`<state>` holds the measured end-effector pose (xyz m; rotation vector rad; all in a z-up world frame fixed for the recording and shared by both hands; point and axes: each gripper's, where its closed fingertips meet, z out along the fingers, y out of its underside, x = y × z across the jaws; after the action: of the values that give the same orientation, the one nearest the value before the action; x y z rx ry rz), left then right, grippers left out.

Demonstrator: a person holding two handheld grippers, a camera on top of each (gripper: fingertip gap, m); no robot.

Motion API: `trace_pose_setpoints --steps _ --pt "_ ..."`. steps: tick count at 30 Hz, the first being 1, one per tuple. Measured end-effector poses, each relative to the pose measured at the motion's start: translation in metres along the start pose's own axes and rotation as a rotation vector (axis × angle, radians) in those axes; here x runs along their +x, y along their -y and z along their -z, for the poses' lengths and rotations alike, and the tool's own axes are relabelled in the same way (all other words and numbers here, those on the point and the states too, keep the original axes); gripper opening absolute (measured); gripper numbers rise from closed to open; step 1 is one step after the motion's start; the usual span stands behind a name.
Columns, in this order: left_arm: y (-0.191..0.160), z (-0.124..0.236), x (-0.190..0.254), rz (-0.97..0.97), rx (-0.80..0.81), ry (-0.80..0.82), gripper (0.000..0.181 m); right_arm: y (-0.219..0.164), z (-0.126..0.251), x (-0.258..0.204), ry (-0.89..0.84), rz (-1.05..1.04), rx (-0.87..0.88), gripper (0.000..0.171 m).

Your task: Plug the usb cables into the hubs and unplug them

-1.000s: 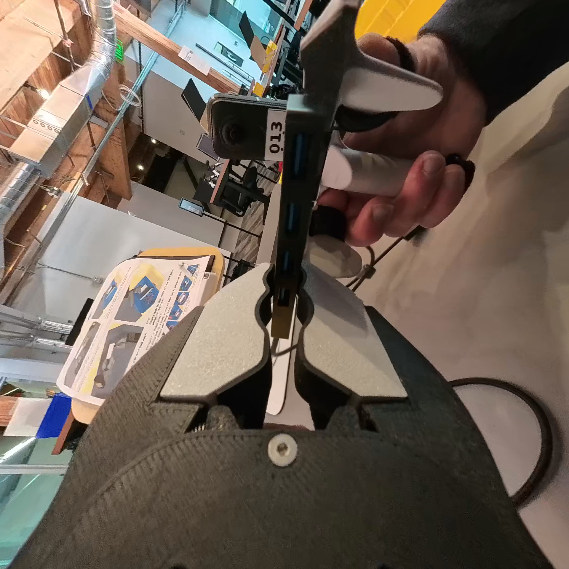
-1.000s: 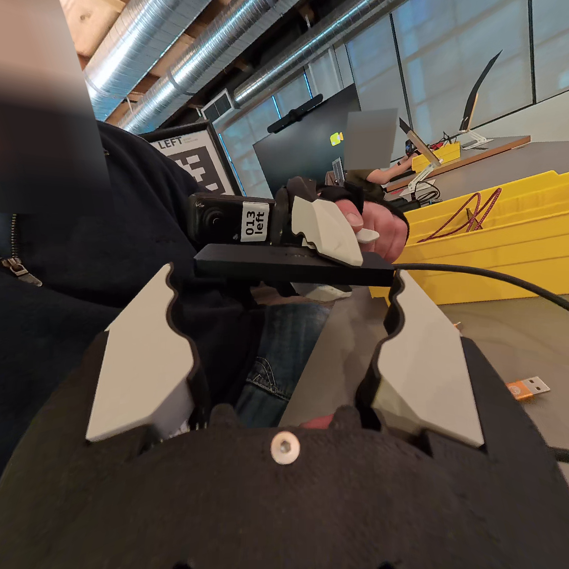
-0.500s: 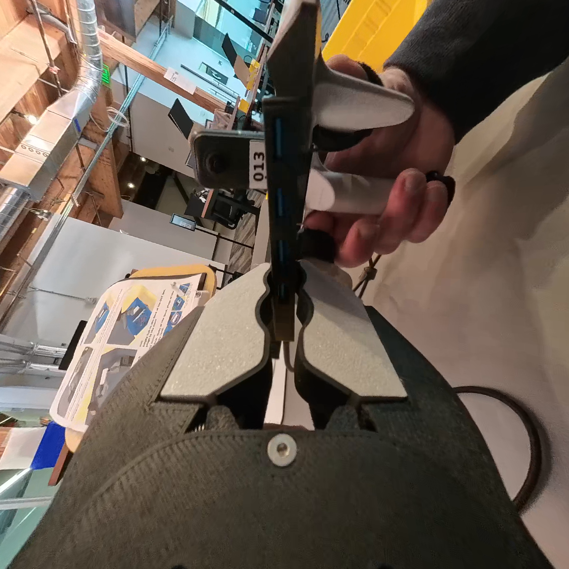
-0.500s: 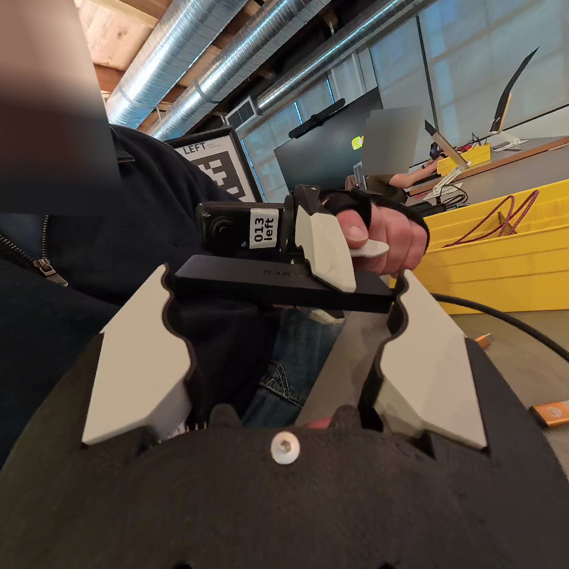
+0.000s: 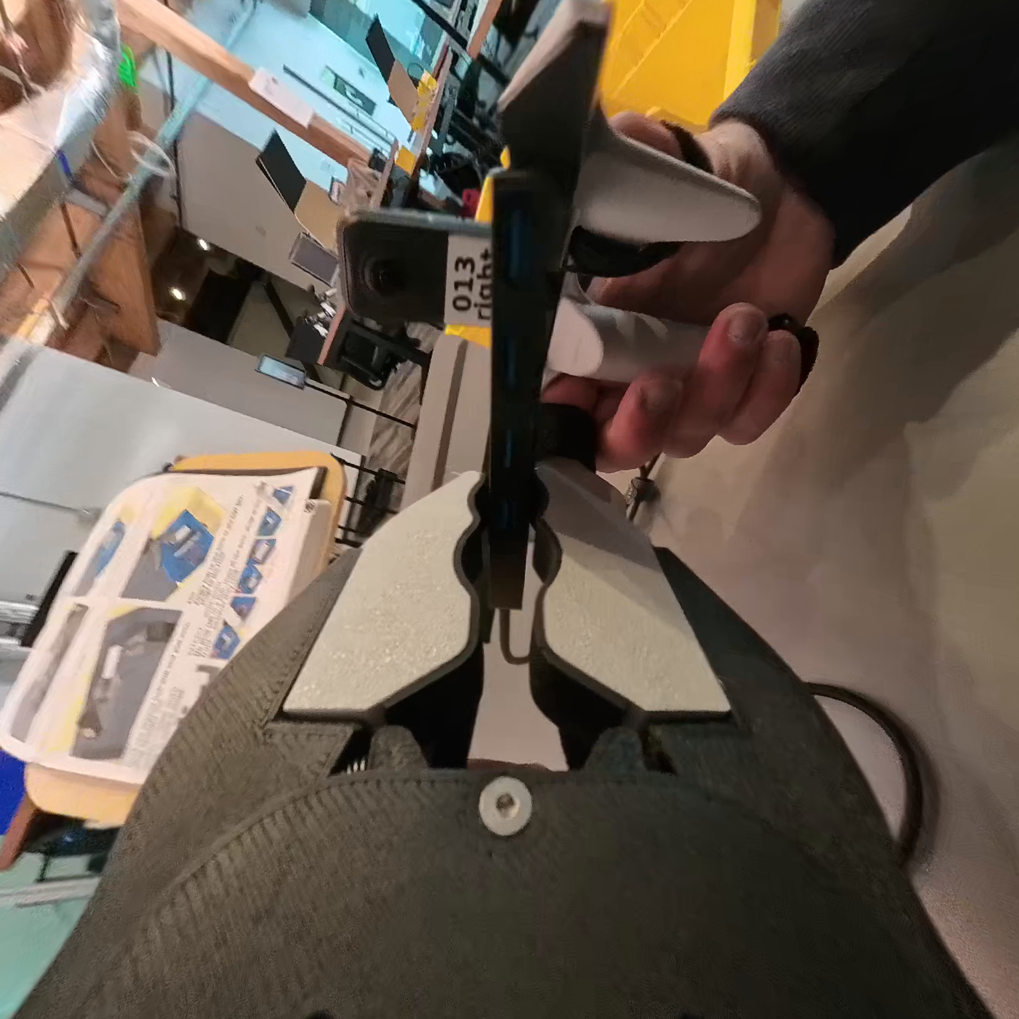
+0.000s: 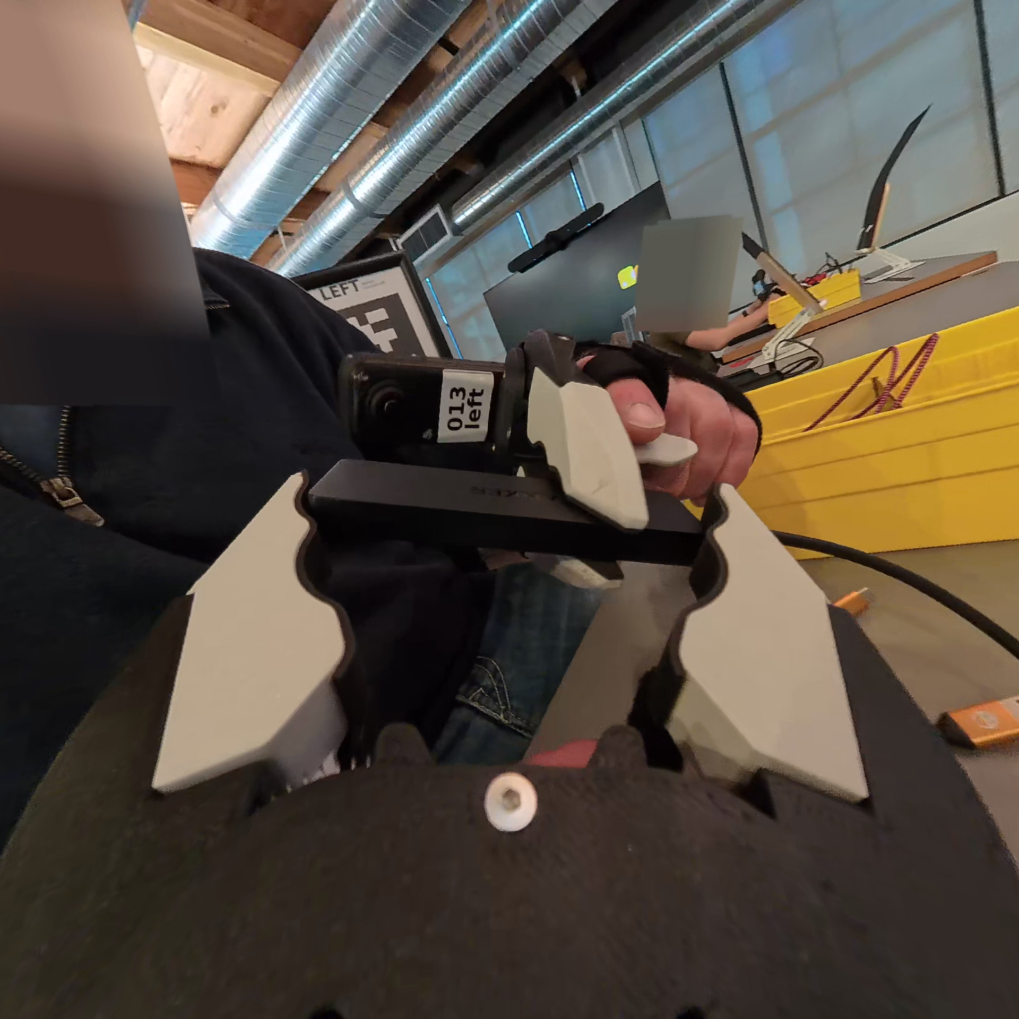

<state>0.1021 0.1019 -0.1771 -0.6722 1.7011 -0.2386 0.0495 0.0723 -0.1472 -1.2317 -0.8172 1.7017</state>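
Observation:
My left gripper (image 5: pixel 507 491) is shut on one end of a black USB hub (image 5: pixel 518 331), which stands edge-on with its blue ports facing the left wrist camera. In the right wrist view the hub (image 6: pixel 441 507) lies crosswise, lifted above the table. My right gripper (image 6: pixel 507 491) is wide open, and the hub's length sits between its two fingertips. The left gripper (image 6: pixel 595 513) clamps the hub from behind near its right end. The hub's black cable (image 6: pixel 882 584) trails off to the right. Two orange USB plugs (image 6: pixel 981 722) (image 6: pixel 852 598) lie on the table.
A yellow bin (image 6: pixel 882 468) with a red cord stands at the back right of the grey table (image 6: pixel 910 661). A black cable loop (image 5: pixel 910 772) lies on the table. A person's dark jacket and jeans fill the left of the right wrist view. There is about 5 centimetres between the tips of the two grippers.
The hub has settled a little deeper between the right gripper's open fingers. The left gripper stays shut on it, and both views have tilted slightly.

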Motion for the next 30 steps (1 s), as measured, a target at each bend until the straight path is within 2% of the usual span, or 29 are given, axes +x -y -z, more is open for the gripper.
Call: trace_pose_setpoints --steps 1,3,5,7,12,14,17,21,22,24,25,30 --pt "-0.002 -0.001 0.000 0.032 -0.009 -0.003 0.021 0.001 0.001 0.002 -0.015 0.015 0.002 0.134" --pt "-0.003 0.002 -0.002 0.126 -0.001 -0.016 0.022 0.003 0.004 0.006 -0.051 0.038 0.003 0.134" --pt "-0.007 0.005 -0.003 0.275 -0.008 -0.037 0.034 0.002 0.008 0.010 -0.098 0.079 -0.020 0.134" --pt "-0.009 0.013 -0.007 0.453 0.019 -0.051 0.038 0.004 0.012 0.014 -0.148 0.124 -0.041 0.134" --pt "-0.004 0.022 -0.008 1.195 0.139 -0.215 0.056 -0.006 0.017 0.025 -0.272 0.284 -0.186 0.133" --pt "-0.007 0.017 -0.003 1.434 0.143 -0.310 0.072 -0.004 0.016 0.024 -0.289 0.338 -0.211 0.134" --pt "0.004 0.013 0.005 1.722 0.220 -0.516 0.082 -0.009 0.014 0.026 -0.333 0.437 -0.313 0.133" --pt "0.025 0.010 0.012 1.832 0.333 -0.711 0.051 -0.021 0.009 0.026 -0.353 0.519 -0.430 0.133" --pt "0.027 0.008 0.016 1.819 0.319 -0.729 0.038 -0.024 0.008 0.026 -0.356 0.531 -0.448 0.133" --pt "0.027 0.006 0.012 1.852 0.369 -0.711 0.026 -0.023 0.009 0.026 -0.375 0.561 -0.455 0.133" --pt "0.027 0.006 0.011 1.874 0.384 -0.724 0.021 -0.023 0.010 0.027 -0.383 0.569 -0.458 0.133" --pt "0.028 0.007 0.012 1.823 0.384 -0.709 0.021 -0.023 0.011 0.028 -0.406 0.607 -0.466 0.134"
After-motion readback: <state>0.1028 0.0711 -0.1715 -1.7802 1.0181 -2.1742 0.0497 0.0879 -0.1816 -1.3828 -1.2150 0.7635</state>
